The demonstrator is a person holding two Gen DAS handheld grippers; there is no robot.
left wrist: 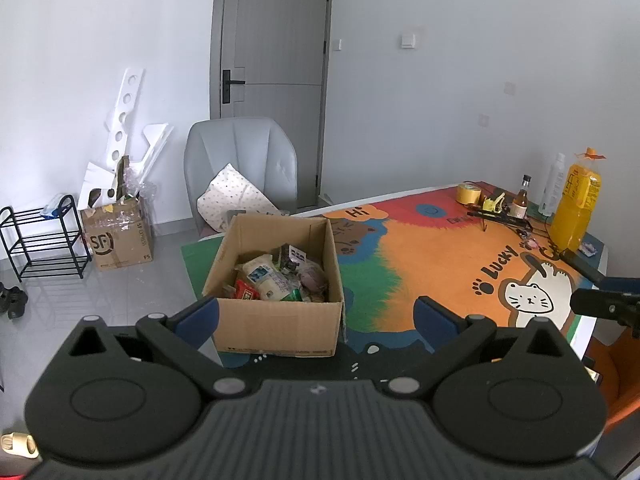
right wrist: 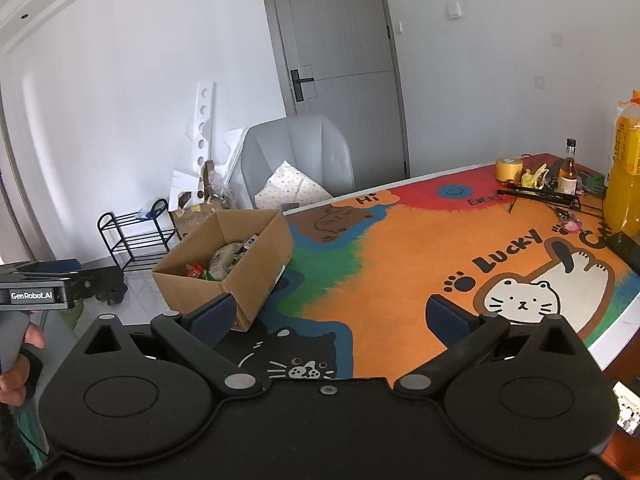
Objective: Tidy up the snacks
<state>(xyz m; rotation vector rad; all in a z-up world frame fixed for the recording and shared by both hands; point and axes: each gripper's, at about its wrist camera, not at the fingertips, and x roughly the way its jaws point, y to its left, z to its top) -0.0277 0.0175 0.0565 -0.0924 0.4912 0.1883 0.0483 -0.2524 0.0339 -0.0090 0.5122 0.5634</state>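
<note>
1. Left gripper [left wrist: 316, 318] is up above the near edge of the bench [left wrist: 440, 256], its fingers [left wrist: 199, 317] spread wide and holding nothing.
2. Straight ahead, framed between those fingers, sits the open cardboard box [left wrist: 276, 324] on the colourful cat-print mat [left wrist: 432, 280].
3. Inside the box lies a jumble of snack packets [left wrist: 276, 278]: a white bag with a blue label on top, a red pack toward the left finger's side, something green below it.
4. Over to the right gripper [right wrist: 332, 314]: fingers [right wrist: 450, 318] also wide apart, nothing between them.
5. From this wrist the box [right wrist: 256, 268] sits just beyond the left finger tip, off to that side, with packets [right wrist: 224, 262] showing over its wall.
6. Ahead of the right gripper's fingers is the mat's orange stretch [right wrist: 400, 260], with the white cat drawing just past the right finger.
7. Far beyond the right finger: a big orange drink bottle [right wrist: 624, 168], a small glass bottle [right wrist: 568, 168], a tape roll [right wrist: 509, 169].
8. Beyond the box, off the bench, stands a grey chair [left wrist: 240, 164] with a spotted cushion [left wrist: 234, 196].
</note>
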